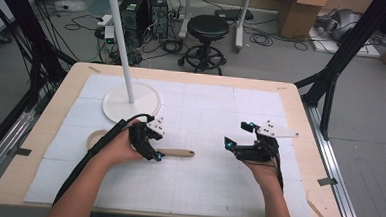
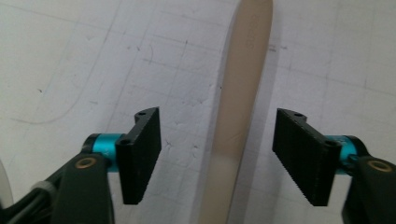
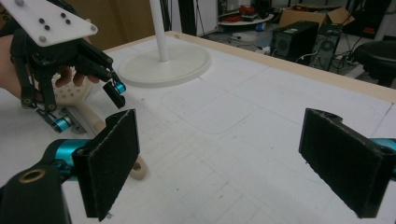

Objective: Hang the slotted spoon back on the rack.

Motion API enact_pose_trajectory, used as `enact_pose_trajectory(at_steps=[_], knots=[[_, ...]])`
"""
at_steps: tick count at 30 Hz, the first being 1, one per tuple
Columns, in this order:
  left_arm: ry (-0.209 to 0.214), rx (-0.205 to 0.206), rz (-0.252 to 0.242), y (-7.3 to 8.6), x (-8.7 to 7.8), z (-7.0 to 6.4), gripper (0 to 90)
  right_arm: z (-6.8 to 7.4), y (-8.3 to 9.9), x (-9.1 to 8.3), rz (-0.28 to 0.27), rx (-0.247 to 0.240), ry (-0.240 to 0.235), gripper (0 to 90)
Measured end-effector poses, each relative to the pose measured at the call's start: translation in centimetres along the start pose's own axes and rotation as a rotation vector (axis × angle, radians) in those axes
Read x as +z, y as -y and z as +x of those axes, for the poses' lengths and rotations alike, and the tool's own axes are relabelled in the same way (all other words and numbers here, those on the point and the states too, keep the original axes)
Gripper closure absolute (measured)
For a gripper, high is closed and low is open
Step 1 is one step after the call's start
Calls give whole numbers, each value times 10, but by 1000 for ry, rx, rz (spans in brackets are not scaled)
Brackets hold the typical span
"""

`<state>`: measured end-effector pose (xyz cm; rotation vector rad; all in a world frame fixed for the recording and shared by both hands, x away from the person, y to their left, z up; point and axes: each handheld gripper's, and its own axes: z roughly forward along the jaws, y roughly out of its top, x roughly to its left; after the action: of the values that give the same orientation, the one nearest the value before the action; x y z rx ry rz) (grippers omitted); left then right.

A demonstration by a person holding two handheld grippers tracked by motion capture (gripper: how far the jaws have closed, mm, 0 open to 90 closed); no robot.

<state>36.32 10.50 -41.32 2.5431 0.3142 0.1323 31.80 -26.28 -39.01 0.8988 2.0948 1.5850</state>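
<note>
Beige wooden handle lies flat on the white mat at centre of the high view, its long axis running left to right, free end toward frame right. My left gripper is on it: in the left gripper view the handle runs straight up between my spread jaws, untouched by either. My right gripper hangs spread and empty, well apart at frame right
</note>
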Motion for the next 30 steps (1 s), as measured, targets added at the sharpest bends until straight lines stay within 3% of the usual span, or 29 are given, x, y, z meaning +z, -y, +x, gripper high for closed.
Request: enact_pose_trajectory(at_steps=[17,21,30], knots=[[18,-3,64,-1,9,2,539,0,1,2,15,-1,-7,113],[31,-2,68,-1,9,2,559,0,1,2,18,1,-5,113],[13,15,114,-6,11,1,538,0,1,3,18,-5,-4,113]])
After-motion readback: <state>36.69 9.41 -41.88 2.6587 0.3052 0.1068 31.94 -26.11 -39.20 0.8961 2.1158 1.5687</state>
